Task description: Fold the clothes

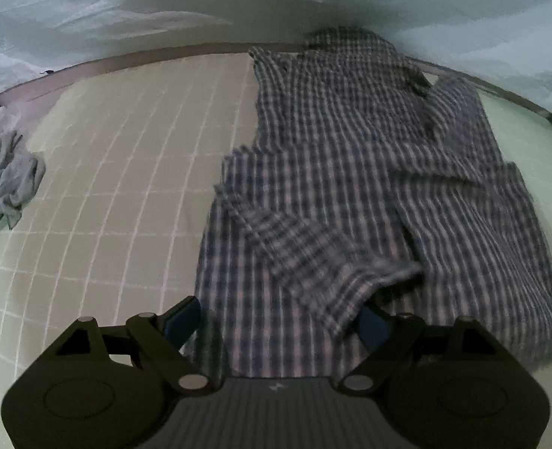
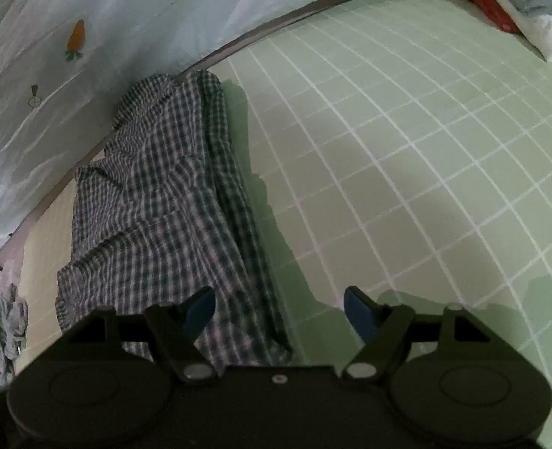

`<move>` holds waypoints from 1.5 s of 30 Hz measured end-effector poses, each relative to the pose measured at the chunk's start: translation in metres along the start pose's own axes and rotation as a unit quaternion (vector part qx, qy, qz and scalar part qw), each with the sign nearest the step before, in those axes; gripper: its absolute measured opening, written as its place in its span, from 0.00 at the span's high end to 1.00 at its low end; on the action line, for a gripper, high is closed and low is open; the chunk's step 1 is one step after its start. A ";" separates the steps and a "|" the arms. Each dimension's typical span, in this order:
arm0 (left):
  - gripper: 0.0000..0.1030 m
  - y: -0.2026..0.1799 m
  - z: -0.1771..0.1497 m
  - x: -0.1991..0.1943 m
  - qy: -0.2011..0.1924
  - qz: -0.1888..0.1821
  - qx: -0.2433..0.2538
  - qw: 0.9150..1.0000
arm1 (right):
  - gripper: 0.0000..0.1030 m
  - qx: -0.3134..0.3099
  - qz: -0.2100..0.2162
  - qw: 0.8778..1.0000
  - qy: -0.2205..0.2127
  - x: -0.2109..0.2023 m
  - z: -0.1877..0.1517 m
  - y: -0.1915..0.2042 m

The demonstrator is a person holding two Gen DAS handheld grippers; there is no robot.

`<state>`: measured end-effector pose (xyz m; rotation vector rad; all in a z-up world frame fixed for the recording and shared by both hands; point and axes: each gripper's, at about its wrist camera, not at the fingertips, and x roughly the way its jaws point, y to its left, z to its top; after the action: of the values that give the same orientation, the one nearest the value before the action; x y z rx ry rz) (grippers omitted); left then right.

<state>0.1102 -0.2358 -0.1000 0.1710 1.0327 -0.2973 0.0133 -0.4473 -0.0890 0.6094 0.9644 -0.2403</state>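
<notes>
A blue-and-white checked shirt [image 1: 351,172] lies spread on the green grid mat [image 1: 126,157], with a sleeve folded across its lower middle. My left gripper [image 1: 276,321] is open just over the shirt's near hem; its right pad is partly under a raised fold of cloth. In the right wrist view the same shirt [image 2: 163,194] lies bunched lengthwise at left on the mat [image 2: 407,149]. My right gripper [image 2: 279,310] is open at the shirt's near right edge, holding nothing.
A crumpled grey garment [image 1: 6,183] lies at the mat's left edge, also in the right wrist view [image 2: 2,333]. A pale sheet with a carrot print [image 2: 75,37] borders the mat's far side. A pile of clothes [image 2: 519,3] sits at far right.
</notes>
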 end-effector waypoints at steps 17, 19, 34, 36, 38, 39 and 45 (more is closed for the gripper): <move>0.15 -0.003 0.085 0.052 -0.044 0.003 -0.011 0.999 | 0.26 -0.043 -0.022 0.998 0.031 0.036 0.010 0.017; 0.15 0.006 0.082 0.045 -0.043 -0.002 -0.025 0.999 | 0.26 -0.040 -0.021 0.999 0.030 0.035 0.010 0.016; 0.15 0.093 -0.032 0.003 0.071 -0.054 -0.215 0.973 | 0.25 0.037 0.031 0.997 0.063 0.029 -0.007 0.000; 0.15 0.092 -0.034 0.002 0.071 -0.073 -0.218 0.971 | 0.25 0.045 0.039 0.996 0.067 0.029 -0.009 -0.001; 0.22 0.090 -0.032 0.002 0.067 -0.081 -0.220 0.970 | 0.25 0.049 0.048 0.995 0.071 0.029 -0.009 -0.001; 0.25 0.088 -0.031 0.003 0.066 -0.086 -0.222 0.969 | 0.25 0.051 0.054 0.994 0.074 0.030 -0.010 0.000; 0.67 0.081 -0.033 0.008 0.063 -0.121 -0.223 0.965 | 0.65 0.015 0.080 0.991 0.110 0.038 -0.013 0.007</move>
<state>0.1134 -0.1514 -0.1239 -0.3493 1.2230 -0.2702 0.0282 -0.4315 -0.1231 0.7484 1.1196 -0.0452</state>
